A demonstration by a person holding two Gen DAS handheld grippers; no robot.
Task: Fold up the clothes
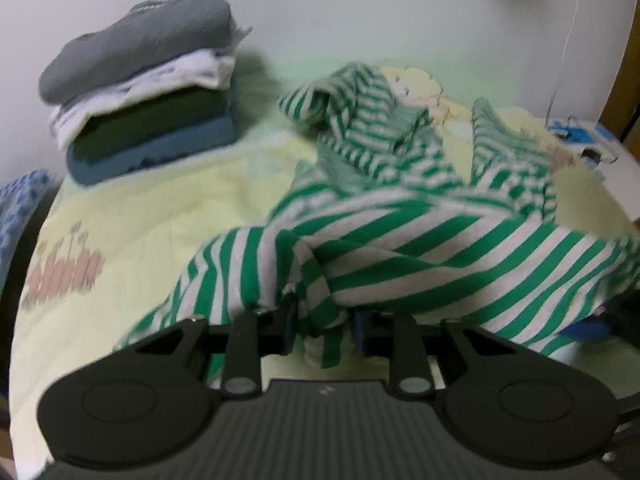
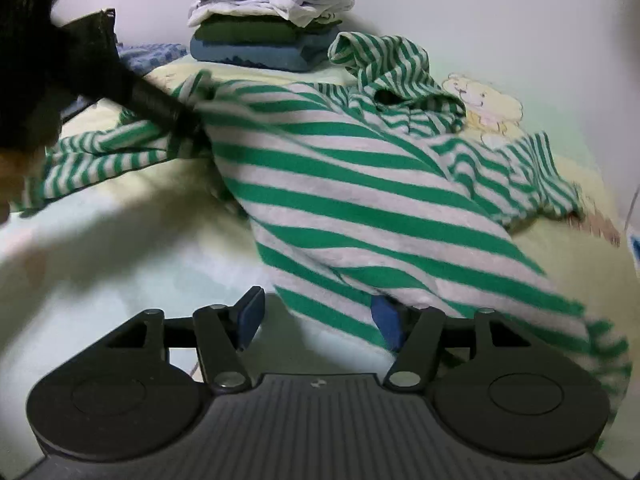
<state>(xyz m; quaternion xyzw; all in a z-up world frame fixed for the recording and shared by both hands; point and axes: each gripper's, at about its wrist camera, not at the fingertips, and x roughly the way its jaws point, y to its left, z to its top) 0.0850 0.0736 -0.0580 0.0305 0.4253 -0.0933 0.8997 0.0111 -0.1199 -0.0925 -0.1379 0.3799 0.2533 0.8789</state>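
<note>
Right up close, the left gripper (image 1: 322,330) is pinching a bunched fold of the green-and-white striped cotton top (image 1: 400,240), which sprawls rumpled across the pale yellow printed bedsheet (image 1: 140,216). The right gripper (image 2: 318,322) is spread wide, with fabric draped over one blue pad. Four folded garments sit in a neat stack (image 2: 268,20) by the wall, so I'd say this top is still to do. Only the right view catches the left gripper biting the far edge.
</note>
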